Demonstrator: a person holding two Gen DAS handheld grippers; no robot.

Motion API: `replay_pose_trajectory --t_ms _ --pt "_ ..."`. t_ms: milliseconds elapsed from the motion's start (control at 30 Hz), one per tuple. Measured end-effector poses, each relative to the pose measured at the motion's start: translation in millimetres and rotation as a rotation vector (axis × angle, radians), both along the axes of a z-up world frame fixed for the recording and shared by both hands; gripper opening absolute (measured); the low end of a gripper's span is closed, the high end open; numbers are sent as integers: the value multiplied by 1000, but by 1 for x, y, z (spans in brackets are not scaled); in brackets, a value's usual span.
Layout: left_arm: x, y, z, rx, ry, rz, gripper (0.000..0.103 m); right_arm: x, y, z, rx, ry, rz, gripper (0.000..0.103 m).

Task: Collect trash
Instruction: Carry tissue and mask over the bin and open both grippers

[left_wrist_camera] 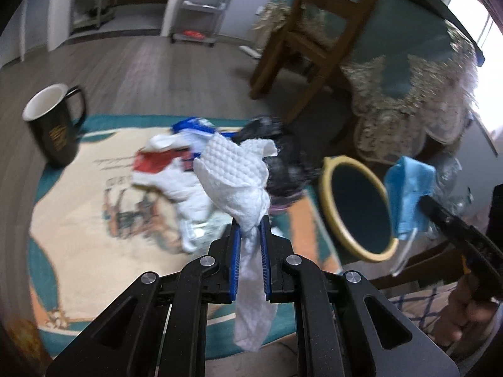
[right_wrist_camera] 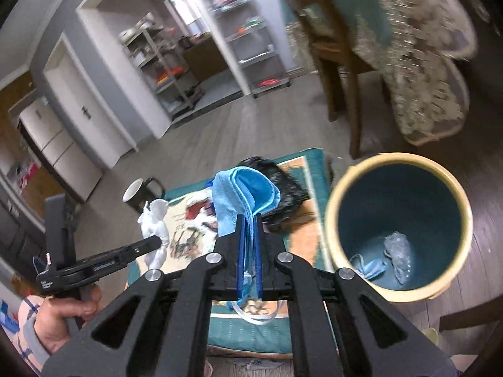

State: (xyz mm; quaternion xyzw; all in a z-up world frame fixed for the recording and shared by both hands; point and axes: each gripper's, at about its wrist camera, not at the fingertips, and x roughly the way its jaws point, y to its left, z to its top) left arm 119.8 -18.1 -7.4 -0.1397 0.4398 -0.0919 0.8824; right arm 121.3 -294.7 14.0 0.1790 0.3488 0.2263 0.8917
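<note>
While both grippers hang above the picture-printed rug (left_wrist_camera: 78,220) with its teal border, each has a piece of trash pinched between its blue pads. The left gripper (left_wrist_camera: 250,229) is clamped on a crumpled white embossed paper towel (left_wrist_camera: 234,172), whose bulk bunches up ahead of the fingertips while a twisted tail hangs back between the black fingers. The right gripper (right_wrist_camera: 250,220) is closed tight on a light blue disposable face mask (right_wrist_camera: 242,191), folded over above the pads, with its white ear loop dangling beneath.

Just to the right of the mask stands a round waste bin with a cream rim and teal inside (right_wrist_camera: 333,207); at its bottom lie another blue mask (right_wrist_camera: 372,267) and a scrap of clear crumpled plastic (right_wrist_camera: 397,248). Neither held piece is over the bin's mouth in the right wrist view.

More litter lies on the rug: a white plastic bag with red and blue print (left_wrist_camera: 169,172) and a black crinkled bag (left_wrist_camera: 283,163) behind it. A black mug with a white inside (left_wrist_camera: 55,122) stands at the rug's far left edge. A wooden chair (left_wrist_camera: 314,31) and a lace-trimmed teal cloth (left_wrist_camera: 408,94) are beyond.
</note>
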Motion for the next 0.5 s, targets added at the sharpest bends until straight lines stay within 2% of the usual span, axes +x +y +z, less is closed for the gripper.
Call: replay_pose_trajectory --t_ms 267,500 --pt "22 -68 12 -41 -37 -122 13 5 -49 -17 53 37 -124 5" --pt "48 -123 -2 -73 -8 -199 13 9 -77 -28 85 70 -213 5"
